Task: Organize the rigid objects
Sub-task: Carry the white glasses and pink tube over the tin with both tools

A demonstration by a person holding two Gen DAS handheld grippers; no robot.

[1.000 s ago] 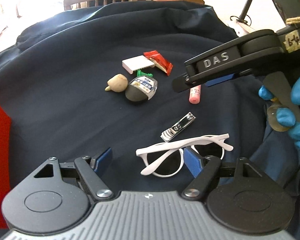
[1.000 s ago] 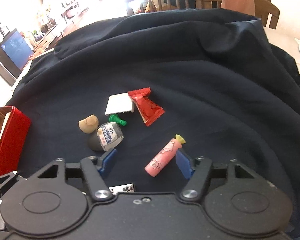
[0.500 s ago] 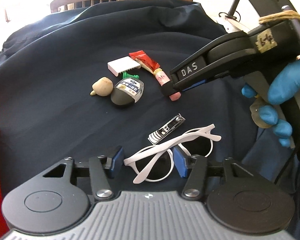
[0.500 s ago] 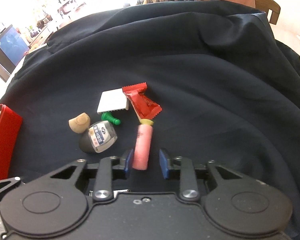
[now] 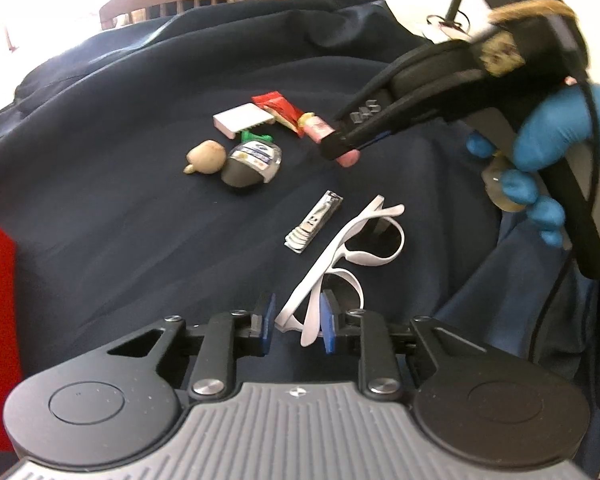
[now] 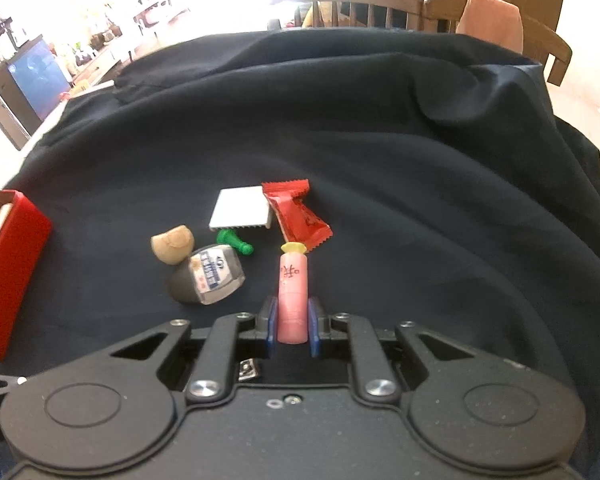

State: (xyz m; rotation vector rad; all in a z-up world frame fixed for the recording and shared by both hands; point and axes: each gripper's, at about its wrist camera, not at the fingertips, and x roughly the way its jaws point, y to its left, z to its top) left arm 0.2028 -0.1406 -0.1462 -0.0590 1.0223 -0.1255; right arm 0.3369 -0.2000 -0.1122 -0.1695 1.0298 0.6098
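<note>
Both grippers are clamped: left (image 5: 296,326) on half-hidden white sunglasses (image 5: 342,252), right (image 6: 293,326) covering the pink tube's (image 6: 293,296) base.

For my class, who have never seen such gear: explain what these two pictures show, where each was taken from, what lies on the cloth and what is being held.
There is no robot here. A person holds hand-operated tongs in each hand, and each has a camera looking along its two fingers. One picture comes from the left tongs, the other from the right tongs; the left view also shows the right tongs from outside, with the gloved hand holding them.

A dark cloth covers the table. On it lie a white block, a red wrapper, a green pawn, a tan shell-like piece, a small grey bottle and a nail clipper. A red box stands at the left.

The left tongs have just closed on the white sunglasses. The right tongs have just closed on a pink tube.
</note>
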